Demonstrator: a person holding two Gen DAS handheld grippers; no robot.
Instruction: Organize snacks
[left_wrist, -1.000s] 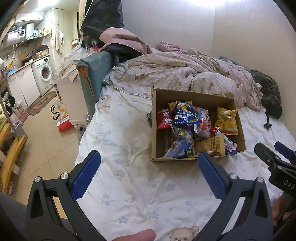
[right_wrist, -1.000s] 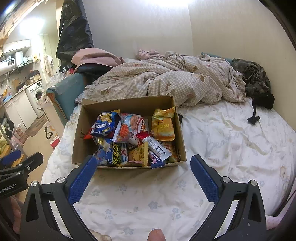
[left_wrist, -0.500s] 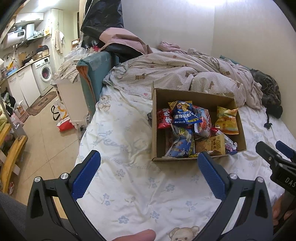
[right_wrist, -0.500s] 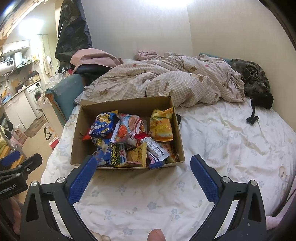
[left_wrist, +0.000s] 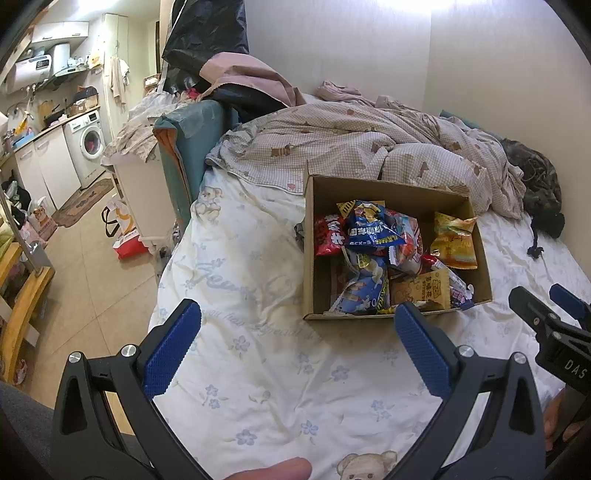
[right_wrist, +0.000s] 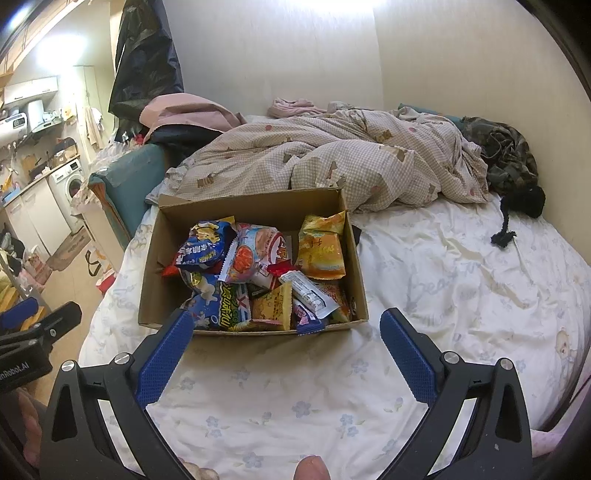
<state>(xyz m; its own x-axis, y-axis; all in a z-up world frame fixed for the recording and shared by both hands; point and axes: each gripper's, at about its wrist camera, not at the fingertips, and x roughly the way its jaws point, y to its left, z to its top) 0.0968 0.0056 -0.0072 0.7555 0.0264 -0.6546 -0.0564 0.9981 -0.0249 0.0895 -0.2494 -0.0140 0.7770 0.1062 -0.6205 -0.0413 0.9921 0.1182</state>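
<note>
An open cardboard box (left_wrist: 476, 236) (right_wrist: 151, 280) sits on the bed and holds several snack bags. On top lie a blue bag (left_wrist: 369, 229) (right_wrist: 203, 245), a yellow-orange bag (left_wrist: 452, 240) (right_wrist: 321, 247) and a pink-red bag (right_wrist: 255, 254). My left gripper (left_wrist: 295, 332) is open and empty, above the sheet just short of the box's front left. My right gripper (right_wrist: 286, 341) is open and empty, at the box's front edge; it also shows at the right in the left wrist view (left_wrist: 554, 325).
A rumpled checked duvet (left_wrist: 362, 147) (right_wrist: 332, 162) lies behind the box. Dark camouflage cloth (right_wrist: 509, 158) lies at the far right by the wall. White flowered sheet (right_wrist: 443, 280) spreads right of the box. The bed's left edge drops to a tiled floor (left_wrist: 92, 266).
Both grippers have drifted slightly closer to the box. Nothing was grasped or moved.
</note>
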